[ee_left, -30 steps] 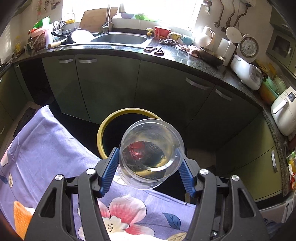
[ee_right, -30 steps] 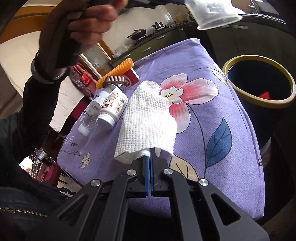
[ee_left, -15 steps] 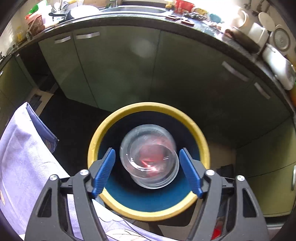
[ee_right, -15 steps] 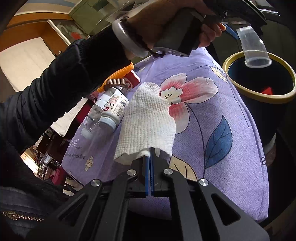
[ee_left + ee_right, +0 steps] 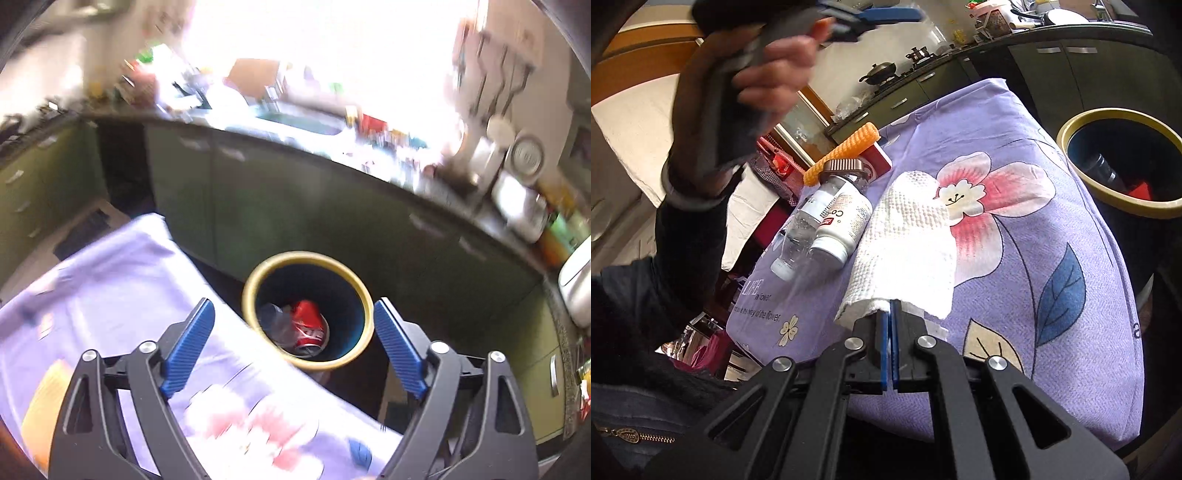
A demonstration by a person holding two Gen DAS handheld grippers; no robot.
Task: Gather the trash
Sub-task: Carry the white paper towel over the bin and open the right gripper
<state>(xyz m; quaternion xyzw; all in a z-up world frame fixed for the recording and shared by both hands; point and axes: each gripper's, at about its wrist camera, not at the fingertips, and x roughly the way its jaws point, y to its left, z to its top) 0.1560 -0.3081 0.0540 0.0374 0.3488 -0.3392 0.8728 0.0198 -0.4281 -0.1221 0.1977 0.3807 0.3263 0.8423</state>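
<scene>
My left gripper hangs above the table edge, short of the yellow-rimmed bin. Its jaws are opening and nothing is between them. Inside the bin a clear plastic cup lies beside a red can. My right gripper is shut on the edge of a crumpled white paper towel lying on the purple floral tablecloth. In the right wrist view the bin stands past the table's right edge.
A clear water bottle, a white pill bottle, an orange ridged piece and a red box lie left of the towel. A hand holds the left gripper high. Green cabinets stand behind the bin.
The left gripper let go of the clear cup, which dropped into the bin. It then widened and drew back up from over the bin. The right gripper kept still on the towel.
</scene>
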